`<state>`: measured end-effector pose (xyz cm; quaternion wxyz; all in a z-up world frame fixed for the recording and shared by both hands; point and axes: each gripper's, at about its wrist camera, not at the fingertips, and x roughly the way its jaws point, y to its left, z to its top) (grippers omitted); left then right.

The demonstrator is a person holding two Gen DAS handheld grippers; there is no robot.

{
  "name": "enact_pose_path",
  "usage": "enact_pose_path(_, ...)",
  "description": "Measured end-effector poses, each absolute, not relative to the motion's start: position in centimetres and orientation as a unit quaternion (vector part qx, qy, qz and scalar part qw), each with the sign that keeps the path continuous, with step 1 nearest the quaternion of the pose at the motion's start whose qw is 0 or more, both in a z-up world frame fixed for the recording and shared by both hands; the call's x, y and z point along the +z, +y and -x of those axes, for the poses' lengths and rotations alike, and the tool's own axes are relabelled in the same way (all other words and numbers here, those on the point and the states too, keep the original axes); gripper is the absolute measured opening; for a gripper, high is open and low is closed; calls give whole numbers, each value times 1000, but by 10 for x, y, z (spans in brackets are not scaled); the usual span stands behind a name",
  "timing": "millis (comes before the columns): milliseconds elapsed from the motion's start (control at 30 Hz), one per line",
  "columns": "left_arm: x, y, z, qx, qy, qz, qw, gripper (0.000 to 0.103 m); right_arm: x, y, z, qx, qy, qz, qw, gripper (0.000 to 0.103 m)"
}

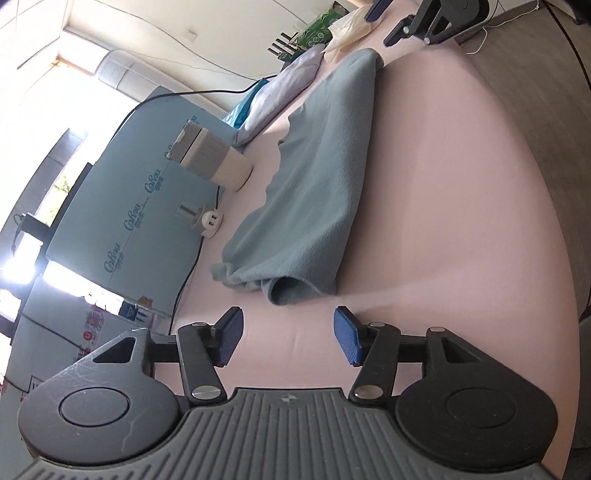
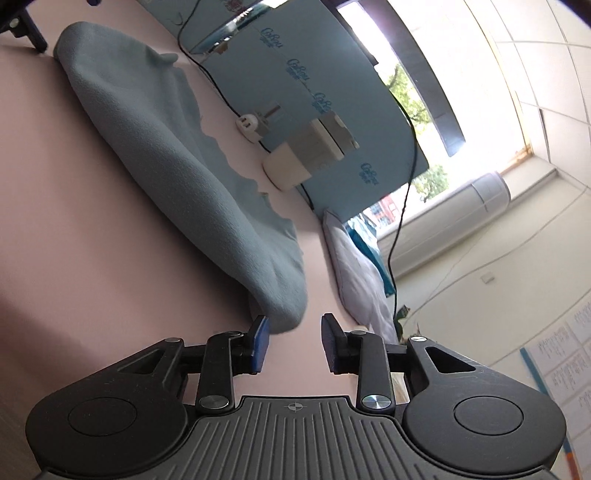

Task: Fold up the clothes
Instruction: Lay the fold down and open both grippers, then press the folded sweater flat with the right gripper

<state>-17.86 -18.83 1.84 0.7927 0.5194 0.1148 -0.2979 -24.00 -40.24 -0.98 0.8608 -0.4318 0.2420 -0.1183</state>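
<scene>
Left tool (image 1: 288, 338) jaws apart, nothing between them, just short of one end of the grey-blue garment (image 1: 314, 177). Right tool (image 2: 293, 343) also parted and empty, at the other end. Garment lies folded lengthwise on the pink table (image 1: 461, 184), beside a white cup (image 1: 221, 162) and power adapter (image 1: 210, 221).

Seen along the left gripper (image 1: 290, 338), jaws apart with nothing between the blue pads (image 1: 347, 341), over a pink tabletop (image 1: 461, 192). Just ahead, a grey-blue folded garment (image 1: 314, 192) stretched lengthwise. Beside it, a white cup with a brush (image 1: 216, 160) and a white power socket (image 1: 210, 221). Far off, the right gripper (image 1: 406, 27).
</scene>
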Motion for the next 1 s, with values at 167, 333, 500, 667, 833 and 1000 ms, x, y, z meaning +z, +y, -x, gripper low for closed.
enact_pose_path(167,44,-178,169,-302,117,-493,808,60,8,-415,253,-154,225,397,876,31)
enact_pose_path(333,84,-186,157,-309,71,-414,853,60,31,-409,244,-137,188,354,906,31)
enact_pose_path(500,84,-227,129,-329,44,-384,862,38,40,-395,214,-105,164,317,928,31)
enact_pose_path(667,52,-257,89,-349,112,-339,867,27,40,-387,169,-78,175,260,946,31)
enact_pose_path(833,20,-249,72,-328,150,-347,866,27,31,-390,133,-54,212,203,954,31)
enact_pose_path(1000,9,-220,64,-322,157,-330,873,31,9,-406,122,-59,257,201,944,31)
